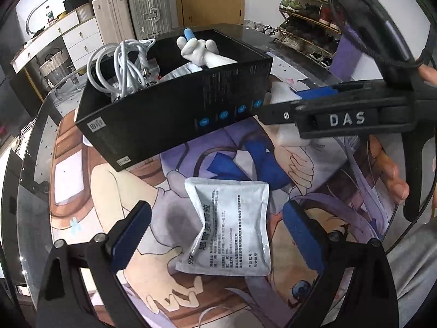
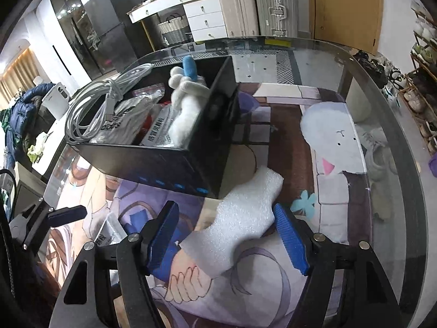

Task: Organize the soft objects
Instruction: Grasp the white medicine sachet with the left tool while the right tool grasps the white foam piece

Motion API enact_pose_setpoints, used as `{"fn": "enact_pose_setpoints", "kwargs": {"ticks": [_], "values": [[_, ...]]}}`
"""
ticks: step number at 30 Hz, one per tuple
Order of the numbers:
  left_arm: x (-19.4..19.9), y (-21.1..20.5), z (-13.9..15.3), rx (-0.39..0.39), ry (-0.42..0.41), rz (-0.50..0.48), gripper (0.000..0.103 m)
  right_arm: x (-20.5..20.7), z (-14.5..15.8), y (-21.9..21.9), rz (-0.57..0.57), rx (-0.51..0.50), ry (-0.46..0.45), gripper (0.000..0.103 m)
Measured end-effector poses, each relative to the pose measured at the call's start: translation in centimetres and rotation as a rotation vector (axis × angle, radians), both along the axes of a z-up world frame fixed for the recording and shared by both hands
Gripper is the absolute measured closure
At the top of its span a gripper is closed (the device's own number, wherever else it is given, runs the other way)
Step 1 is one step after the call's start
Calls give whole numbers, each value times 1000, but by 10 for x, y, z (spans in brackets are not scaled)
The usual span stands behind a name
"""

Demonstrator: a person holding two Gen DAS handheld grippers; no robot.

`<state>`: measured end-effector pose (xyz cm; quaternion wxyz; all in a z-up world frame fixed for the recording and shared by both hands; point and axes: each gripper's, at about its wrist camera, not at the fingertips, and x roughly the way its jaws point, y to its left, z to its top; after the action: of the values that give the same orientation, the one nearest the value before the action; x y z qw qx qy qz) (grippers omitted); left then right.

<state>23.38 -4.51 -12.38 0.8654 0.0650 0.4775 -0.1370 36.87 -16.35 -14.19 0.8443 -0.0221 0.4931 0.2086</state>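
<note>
A black box (image 1: 174,114) stands on the printed mat and holds a white cable coil (image 1: 123,65), a white plush toy (image 1: 202,52) and packets; it also shows in the right wrist view (image 2: 174,161). A white printed pouch (image 1: 232,227) lies flat on the mat between the open fingers of my left gripper (image 1: 218,235). A white foam piece (image 2: 240,221) lies next to the box, between the open blue pads of my right gripper (image 2: 229,237). The right gripper (image 1: 295,101) also shows in the left wrist view, over the foam (image 1: 284,93).
A glass table (image 2: 382,136) carries the printed anime mat (image 2: 327,164). Behind it stand suitcases (image 2: 256,2), a white drawer unit (image 2: 202,13) and a shoe rack (image 1: 306,19). The left gripper's finger (image 2: 68,213) shows at the left in the right wrist view.
</note>
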Motion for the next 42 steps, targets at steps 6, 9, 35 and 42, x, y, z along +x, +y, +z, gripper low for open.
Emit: {"fn": "enact_pose_setpoints", "kwargs": {"ticks": [6, 9, 35, 42], "values": [[-1, 1, -12, 59, 29, -3, 8, -1, -9, 4, 26, -38, 16, 35], [2, 3, -13, 15, 50, -13, 18, -3, -8, 3, 55, -56, 22, 42], [-21, 43, -11, 15, 49, 8, 21, -98, -11, 41, 375, -204, 61, 42], [-20, 39, -11, 19, 54, 9, 20, -95, -7, 16, 341, -242, 53, 42]]}}
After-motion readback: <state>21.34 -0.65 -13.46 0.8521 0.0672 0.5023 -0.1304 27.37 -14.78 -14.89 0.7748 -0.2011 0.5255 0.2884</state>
